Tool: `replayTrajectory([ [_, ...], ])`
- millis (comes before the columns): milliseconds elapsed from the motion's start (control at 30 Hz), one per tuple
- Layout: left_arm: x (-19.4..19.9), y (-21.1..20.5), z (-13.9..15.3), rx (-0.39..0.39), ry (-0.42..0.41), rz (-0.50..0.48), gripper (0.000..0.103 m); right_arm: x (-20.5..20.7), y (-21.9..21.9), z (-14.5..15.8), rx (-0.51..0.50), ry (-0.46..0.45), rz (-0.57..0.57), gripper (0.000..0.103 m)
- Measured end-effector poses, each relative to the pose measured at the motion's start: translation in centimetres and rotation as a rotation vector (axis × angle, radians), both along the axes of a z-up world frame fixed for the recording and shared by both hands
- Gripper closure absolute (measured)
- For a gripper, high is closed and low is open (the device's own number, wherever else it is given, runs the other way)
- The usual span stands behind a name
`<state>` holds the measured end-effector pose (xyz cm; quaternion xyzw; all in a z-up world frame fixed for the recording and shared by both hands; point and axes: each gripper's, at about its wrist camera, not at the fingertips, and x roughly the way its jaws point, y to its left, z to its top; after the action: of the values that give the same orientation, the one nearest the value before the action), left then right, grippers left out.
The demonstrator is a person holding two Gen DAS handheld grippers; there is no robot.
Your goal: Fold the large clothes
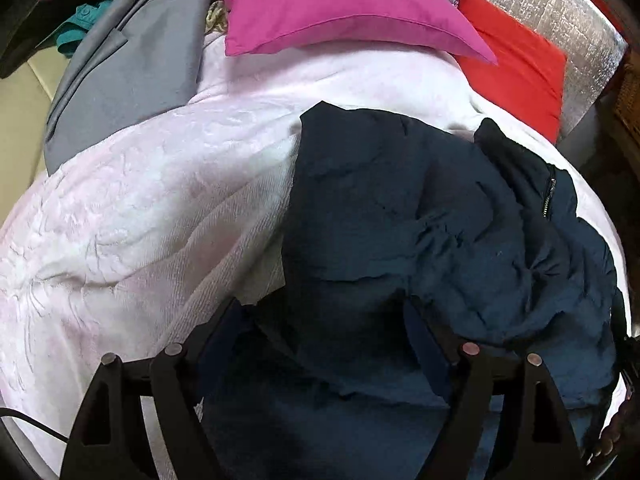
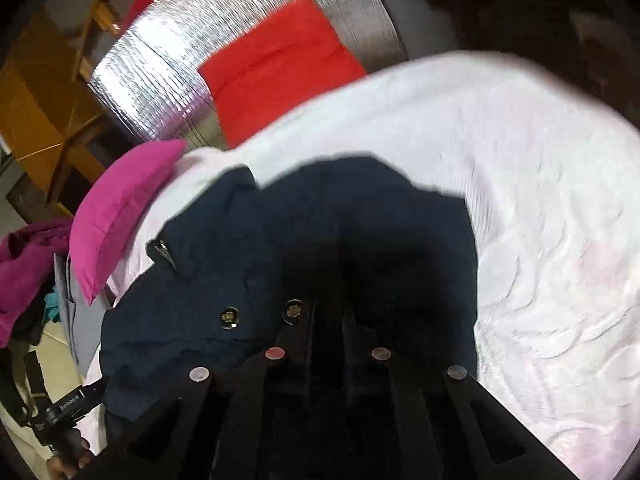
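Your left hand-held gripper (image 1: 324, 320) spreads wide over the navy jacket (image 1: 420, 220); your right hand-held gripper (image 2: 328, 312) is narrow, pinching that jacket on the bed (image 2: 540, 200).

A dark navy jacket (image 2: 280, 248) with two brass buttons lies crumpled on a pale pink bedspread (image 2: 520, 220). The right tongs (image 2: 328, 312), fingers close together, pinch its near edge. Far left sit a magenta pillow (image 2: 116, 212) and a red pillow (image 2: 280, 68).
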<state>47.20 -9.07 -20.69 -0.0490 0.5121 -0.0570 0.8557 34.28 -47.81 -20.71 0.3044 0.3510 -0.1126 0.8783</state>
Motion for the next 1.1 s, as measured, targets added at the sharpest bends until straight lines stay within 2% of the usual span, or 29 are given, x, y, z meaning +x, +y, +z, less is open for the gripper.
replayTrajectory([
  [67,0.1,0.4,0.2,-0.022,0.008,0.010,0.020,-0.3,-0.1,1.0,0.002,0.000,-0.001,0.085],
  [100,0.0,0.6,0.5,-0.032,0.007,0.017,0.020,-0.8,-0.5,1.5,0.008,-0.015,-0.005,0.074],
  [133,0.0,0.9,0.7,-0.038,0.000,0.023,0.020,-1.8,-1.1,2.1,0.017,-0.039,-0.013,0.055],
  [167,-0.1,1.1,1.0,-0.043,-0.014,0.029,0.020,-2.9,-1.8,2.7,0.023,-0.067,-0.031,0.043],
  [200,-0.3,1.4,1.4,-0.049,-0.033,0.034,0.020,-4.0,-2.4,3.5,0.022,-0.099,-0.058,0.024],
  [233,-0.5,1.8,1.9,-0.057,-0.052,0.038,0.020,-4.6,-2.9,4.0,0.015,-0.120,-0.077,0.022],
  [300,-0.6,2.3,2.2,-0.075,-0.071,0.047,0.020,-5.7,-3.8,4.7,0.001,-0.135,-0.112,0.022],
  [367,-0.5,2.7,1.8,-0.094,-0.058,0.054,0.020,-6.0,-4.9,4.1,0.023,-0.109,-0.141,0.022],
  [433,-0.1,2.9,0.8,-0.101,-0.021,0.061,0.020,-5.6,-5.6,2.4,0.079,-0.065,-0.140,0.022],
  [533,0.1,2.3,-0.6,-0.074,0.013,0.060,0.020,-3.8,-5.1,-0.1,0.124,0.019,-0.078,0.023],
  [567,0.2,2.1,-0.7,-0.067,0.013,0.059,0.020,-3.3,-5.0,-0.5,0.129,0.027,-0.058,0.026],
  [600,0.2,1.9,-0.6,-0.061,0.007,0.058,0.021,-2.7,-4.2,-1.0,0.135,0.037,-0.016,0.046],
  [633,0.1,1.6,-0.4,-0.062,-0.004,0.054,0.021,-2.2,-3.3,-0.9,0.079,0.063,-0.009,0.056],
  [733,-0.3,1.0,1.0,-0.062,-0.064,0.036,0.022,-2.3,-0.8,1.7,-0.094,0.024,0.004,0.068],
  [800,-0.2,0.6,1.1,-0.019,-0.081,0.032,0.022,-2.5,-0.4,2.6,-0.142,-0.008,-0.002,0.068],
  [867,0.5,0.4,0.0,0.015,-0.037,0.035,0.022,-2.0,-0.6,1.5,-0.160,0.046,-0.011,0.068],
  [900,0.8,0.4,-0.9,0.003,0.000,0.026,0.021,-1.5,-1.0,0.3,-0.147,0.099,-0.018,0.068],
  [967,0.9,0.7,-1.4,-0.018,0.029,0.030,0.021,-1.6,-1.9,-0.6,-0.100,0.110,-0.029,0.067],
  [1033,0.8,0.9,-0.7,-0.018,0.026,0.038,0.021,-2.1,-2.3,0.6,-0.083,0.103,-0.037,0.066],
  [1100,0.2,1.2,0.6,0.004,-0.013,0.055,0.021,-3.2,-2.6,2.0,-0.107,0.076,-0.064,0.066],
])
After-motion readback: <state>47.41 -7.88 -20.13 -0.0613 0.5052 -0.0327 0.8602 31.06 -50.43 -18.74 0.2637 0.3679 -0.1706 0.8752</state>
